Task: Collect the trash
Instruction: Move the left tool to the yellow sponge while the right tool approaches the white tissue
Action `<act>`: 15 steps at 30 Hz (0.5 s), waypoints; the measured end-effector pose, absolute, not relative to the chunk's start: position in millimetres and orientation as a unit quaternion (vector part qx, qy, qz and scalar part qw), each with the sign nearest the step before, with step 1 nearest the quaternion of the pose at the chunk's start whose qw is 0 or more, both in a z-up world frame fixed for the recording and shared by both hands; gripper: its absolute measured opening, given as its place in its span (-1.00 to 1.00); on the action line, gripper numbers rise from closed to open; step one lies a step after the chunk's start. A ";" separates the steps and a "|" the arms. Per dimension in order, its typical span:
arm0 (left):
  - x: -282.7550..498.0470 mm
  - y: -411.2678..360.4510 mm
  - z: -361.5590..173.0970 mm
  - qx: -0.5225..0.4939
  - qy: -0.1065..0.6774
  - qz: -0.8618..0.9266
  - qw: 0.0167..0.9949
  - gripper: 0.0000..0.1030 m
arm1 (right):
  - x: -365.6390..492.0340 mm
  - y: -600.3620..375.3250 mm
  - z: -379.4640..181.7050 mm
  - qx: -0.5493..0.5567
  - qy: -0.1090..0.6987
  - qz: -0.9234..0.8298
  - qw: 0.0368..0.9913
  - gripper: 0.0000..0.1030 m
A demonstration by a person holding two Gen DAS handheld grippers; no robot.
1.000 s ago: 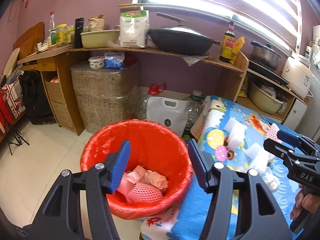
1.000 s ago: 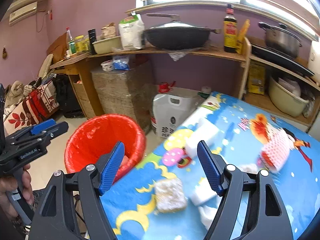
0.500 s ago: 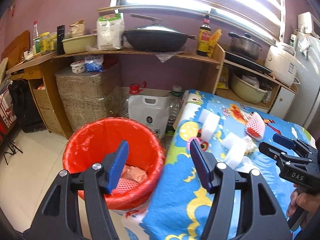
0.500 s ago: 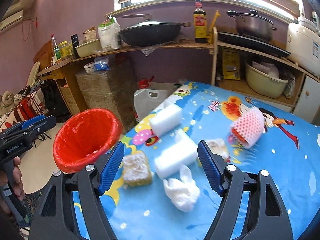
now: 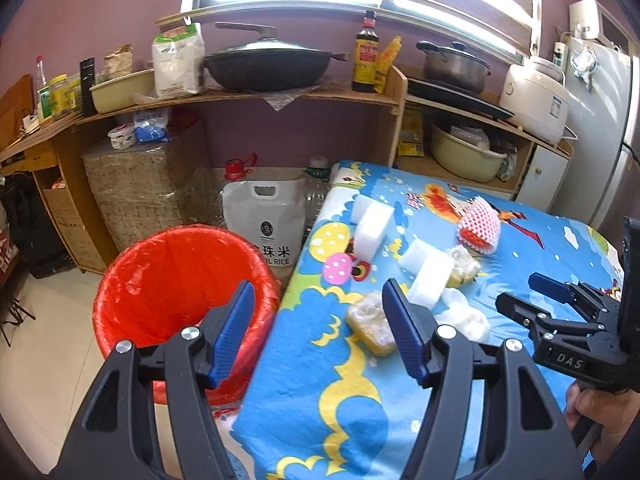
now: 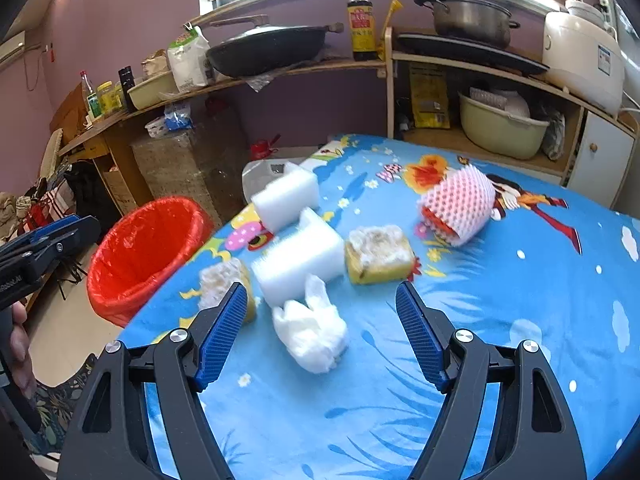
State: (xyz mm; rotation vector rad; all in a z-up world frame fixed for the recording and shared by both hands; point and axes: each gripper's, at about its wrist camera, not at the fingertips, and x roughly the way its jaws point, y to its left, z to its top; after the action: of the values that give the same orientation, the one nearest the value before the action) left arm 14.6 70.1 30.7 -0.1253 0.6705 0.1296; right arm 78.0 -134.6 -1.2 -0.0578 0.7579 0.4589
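The white rice bag (image 5: pixel 264 222) on the floor carries the characters "珠米" above the partly hidden English "RL RICE". The right hand-held gripper (image 5: pixel 554 302), seen from the left wrist view, bears the white letters "DAS" on its black body. Labels on the dark sauce bottle (image 6: pixel 361 20) and the other shelf goods are too small to read.

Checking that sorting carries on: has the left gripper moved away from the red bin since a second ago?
Yes. The left gripper swung right, off the red bin, toward the table's edge.
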 end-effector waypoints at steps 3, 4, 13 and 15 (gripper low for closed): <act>16.9 63.5 28.3 -0.059 0.332 0.058 0.939 0.25 | 78.3 -137.7 -9.0 -0.030 0.373 0.219 0.901 0.41; 17.8 61.1 26.9 -0.058 0.334 0.057 0.939 0.25 | 78.7 -138.1 -11.6 -0.030 0.375 0.218 0.900 0.41; 26.5 53.1 16.9 -0.055 0.346 0.051 0.935 0.27 | 85.1 -131.7 -34.8 -0.043 0.397 0.222 0.889 0.41; 29.0 53.8 13.8 -0.055 0.348 0.051 0.934 0.27 | 86.6 -128.7 -39.2 -0.047 0.402 0.223 0.887 0.41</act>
State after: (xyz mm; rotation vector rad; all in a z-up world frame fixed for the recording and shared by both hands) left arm 29.0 53.8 13.8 -0.1129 0.7126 0.1044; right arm 86.6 -128.7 -39.2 -0.0974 0.8356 0.4638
